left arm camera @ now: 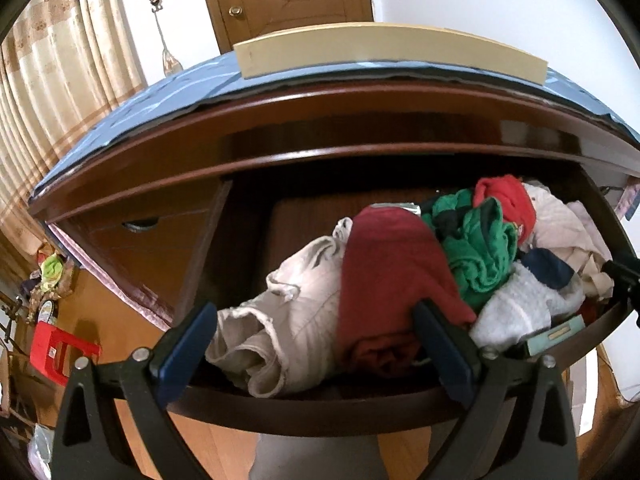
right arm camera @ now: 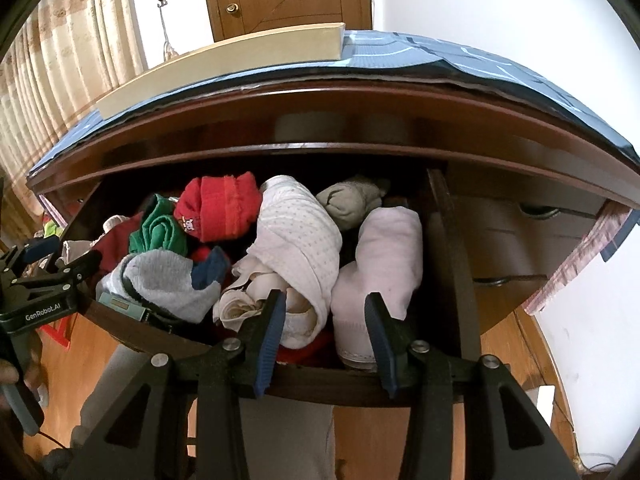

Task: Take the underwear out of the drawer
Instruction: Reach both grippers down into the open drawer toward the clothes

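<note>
The dark wooden drawer [left arm camera: 320,412] stands pulled open and is stuffed with clothes. In the left wrist view a beige underwear piece [left arm camera: 288,320] and a dark red garment [left arm camera: 392,276] lie at its front. My left gripper [left arm camera: 316,344] is open above the drawer's front edge, its fingers on either side of these two. In the right wrist view a white dotted underwear roll [right arm camera: 300,248] and a pale pink roll [right arm camera: 384,264] lie at the front. My right gripper [right arm camera: 326,328] is open just in front of them, holding nothing. The left gripper [right arm camera: 52,256] shows at the left edge there.
Green [left arm camera: 480,256], red [right arm camera: 220,208] and grey [right arm camera: 168,284] garments fill the drawer's middle. A teal box [left arm camera: 556,336] lies at the front edge. The dresser top [left arm camera: 160,108] overhangs the drawer, with a beige board [left arm camera: 392,48] on it. A red stool [left arm camera: 60,352] stands on the floor at left.
</note>
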The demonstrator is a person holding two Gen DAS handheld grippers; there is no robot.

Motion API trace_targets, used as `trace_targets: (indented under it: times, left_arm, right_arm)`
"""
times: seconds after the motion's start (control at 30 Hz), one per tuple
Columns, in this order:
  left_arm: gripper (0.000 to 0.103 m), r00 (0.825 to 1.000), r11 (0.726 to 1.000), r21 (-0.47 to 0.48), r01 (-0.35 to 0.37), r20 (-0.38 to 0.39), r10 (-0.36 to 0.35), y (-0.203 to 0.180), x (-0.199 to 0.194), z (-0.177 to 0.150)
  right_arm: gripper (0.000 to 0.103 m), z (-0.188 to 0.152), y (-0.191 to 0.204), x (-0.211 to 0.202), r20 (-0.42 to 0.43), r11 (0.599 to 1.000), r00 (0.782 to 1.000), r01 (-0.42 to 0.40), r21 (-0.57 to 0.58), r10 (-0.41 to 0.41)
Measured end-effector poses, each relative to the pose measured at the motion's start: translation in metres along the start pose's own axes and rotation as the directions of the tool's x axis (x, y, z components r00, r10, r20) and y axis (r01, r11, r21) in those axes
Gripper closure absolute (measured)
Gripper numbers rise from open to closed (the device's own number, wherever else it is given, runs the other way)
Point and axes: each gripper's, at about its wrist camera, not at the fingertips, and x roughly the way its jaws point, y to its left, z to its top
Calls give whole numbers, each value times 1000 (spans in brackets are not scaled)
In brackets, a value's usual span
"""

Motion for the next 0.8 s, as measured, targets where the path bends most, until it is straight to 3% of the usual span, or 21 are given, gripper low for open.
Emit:
trace_targets:
  times: [0.17, 0.3, 0.8]
  left_arm:
    - [3, 1000, 1000, 27, -4, -10, 4, -4, -5, -9]
    - [3, 996, 998, -1, 64, -56, -64, -4, -3, -17]
    - [3, 996, 998, 4, 68, -57, -68, 2, -5, -16]
  right_arm:
    - [58, -13, -1, -11, -15, 1000, 1000, -4, -2, 3]
    - [58, -24, 0, -17, -30, 1000, 999, -16, -14, 15]
    - [58, -28, -3, -17, -58, 1000, 998, -25, 0, 25]
